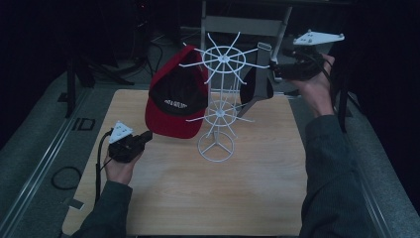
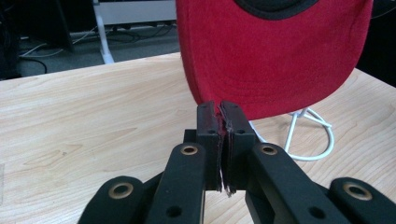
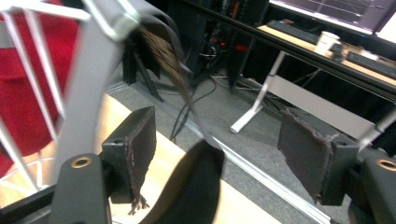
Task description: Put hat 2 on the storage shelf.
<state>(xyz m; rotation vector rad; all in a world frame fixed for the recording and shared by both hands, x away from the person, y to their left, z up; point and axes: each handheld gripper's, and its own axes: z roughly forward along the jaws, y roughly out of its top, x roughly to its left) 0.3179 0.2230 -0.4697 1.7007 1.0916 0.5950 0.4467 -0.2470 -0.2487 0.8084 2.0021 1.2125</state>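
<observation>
While the dark grey cap (image 1: 256,85) hangs by its strap from an upper arm of the white wire rack (image 1: 221,97) above the tabletop (image 1: 208,188), it may slip off, since the right claw (image 1: 275,69) stands wide with its pads clear of the cloth. The left claw (image 1: 147,136) is closed on the red cap's (image 1: 174,96) brim; a tug there could topple the light rack.

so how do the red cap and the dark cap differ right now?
The red cap hangs on the left side of the white wire rack; the dark cap hangs on its right. The left gripper is shut on the red cap's brim; the right gripper stands open around the dark cap. Both hang from the rack's upper arms.
</observation>
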